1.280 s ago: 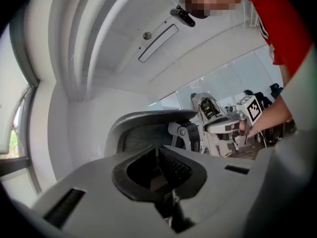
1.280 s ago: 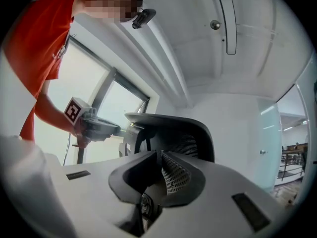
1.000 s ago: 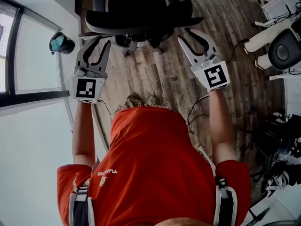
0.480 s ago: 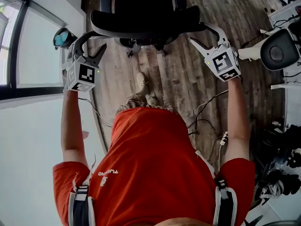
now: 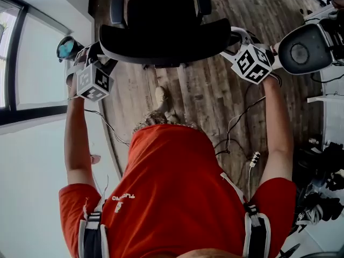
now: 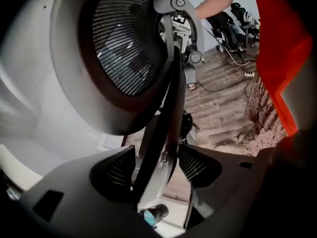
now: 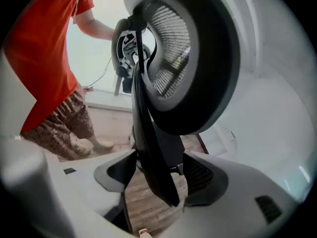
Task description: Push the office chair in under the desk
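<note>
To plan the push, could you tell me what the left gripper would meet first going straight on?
The chair back: its edge stands between the left gripper's fingers, which have just been opening; depth to contact is unclear.

Blk office chair (image 5: 161, 20) w/ curved mesh backrest stands upright on wood floor (image 5: 204, 90).

No readable text. White print (image 5: 123, 196) on red shirt (image 5: 177, 198): upside down, too small and blurred to make out.
</note>
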`<action>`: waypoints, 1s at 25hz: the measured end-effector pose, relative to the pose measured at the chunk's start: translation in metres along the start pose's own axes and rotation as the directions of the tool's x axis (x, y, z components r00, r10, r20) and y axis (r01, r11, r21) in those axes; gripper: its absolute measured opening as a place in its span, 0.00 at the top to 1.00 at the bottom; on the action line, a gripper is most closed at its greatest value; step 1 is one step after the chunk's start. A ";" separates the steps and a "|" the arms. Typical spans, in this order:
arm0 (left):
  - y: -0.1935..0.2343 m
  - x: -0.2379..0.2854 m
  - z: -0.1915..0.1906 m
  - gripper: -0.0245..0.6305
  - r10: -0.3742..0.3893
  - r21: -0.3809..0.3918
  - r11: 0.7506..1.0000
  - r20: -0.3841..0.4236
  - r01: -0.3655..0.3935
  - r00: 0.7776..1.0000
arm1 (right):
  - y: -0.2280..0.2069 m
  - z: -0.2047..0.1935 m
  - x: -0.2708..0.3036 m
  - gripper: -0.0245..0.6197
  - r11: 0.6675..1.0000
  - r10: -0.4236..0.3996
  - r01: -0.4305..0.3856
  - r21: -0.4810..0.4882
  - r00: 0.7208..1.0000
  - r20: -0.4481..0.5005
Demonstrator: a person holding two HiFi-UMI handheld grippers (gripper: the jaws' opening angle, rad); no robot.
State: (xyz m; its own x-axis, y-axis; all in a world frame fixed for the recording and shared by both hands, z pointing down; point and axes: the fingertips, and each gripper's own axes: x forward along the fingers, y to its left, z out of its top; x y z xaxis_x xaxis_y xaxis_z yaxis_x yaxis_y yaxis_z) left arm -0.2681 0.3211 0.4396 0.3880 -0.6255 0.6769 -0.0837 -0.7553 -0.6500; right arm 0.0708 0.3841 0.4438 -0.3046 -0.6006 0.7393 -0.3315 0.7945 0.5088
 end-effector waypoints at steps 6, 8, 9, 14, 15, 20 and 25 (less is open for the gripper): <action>-0.001 0.019 0.008 0.55 -0.036 0.089 0.995 -0.051 0.040 0.998 | 0.008 -0.008 0.015 0.52 0.989 0.097 -0.104 -0.101 0.992 -0.075; -0.005 0.021 0.012 0.55 -0.047 0.107 0.993 -0.059 0.053 0.997 | 0.012 -0.009 0.017 0.52 0.985 0.103 -0.113 -0.131 0.991 -0.084; -0.006 0.025 0.012 0.58 -0.053 0.111 0.992 -0.059 0.059 0.997 | 0.013 -0.009 0.021 0.52 0.982 0.106 -0.118 -0.146 0.991 -0.087; 0.001 0.040 0.005 0.64 -0.050 0.117 0.991 -0.057 0.057 0.997 | 0.008 -0.008 0.047 0.71 0.961 0.086 -0.110 -0.253 0.991 -0.104; 0.001 0.041 0.004 0.65 -0.048 0.123 0.991 -0.061 0.056 0.997 | 0.007 -0.008 0.047 0.72 0.959 0.082 -0.106 -0.265 0.992 -0.099; 0.002 0.049 -0.009 0.68 -0.048 0.166 0.984 -0.084 0.061 0.995 | 0.005 -0.010 0.048 0.74 0.955 0.087 -0.107 -0.278 0.993 -0.085; 0.017 0.063 -0.021 0.69 -0.031 0.179 0.983 -0.118 0.052 0.993 | -0.008 -0.014 0.058 0.74 0.955 0.084 -0.105 -0.279 0.993 -0.089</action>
State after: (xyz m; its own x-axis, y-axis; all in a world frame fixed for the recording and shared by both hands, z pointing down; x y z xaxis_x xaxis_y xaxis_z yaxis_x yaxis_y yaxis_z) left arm -0.2644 0.2647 0.4789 0.2793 -0.6206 0.7327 0.1019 -0.7396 -0.6653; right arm 0.0681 0.3437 0.4889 -0.2507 -0.5216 0.8155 -0.0355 0.8468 0.5307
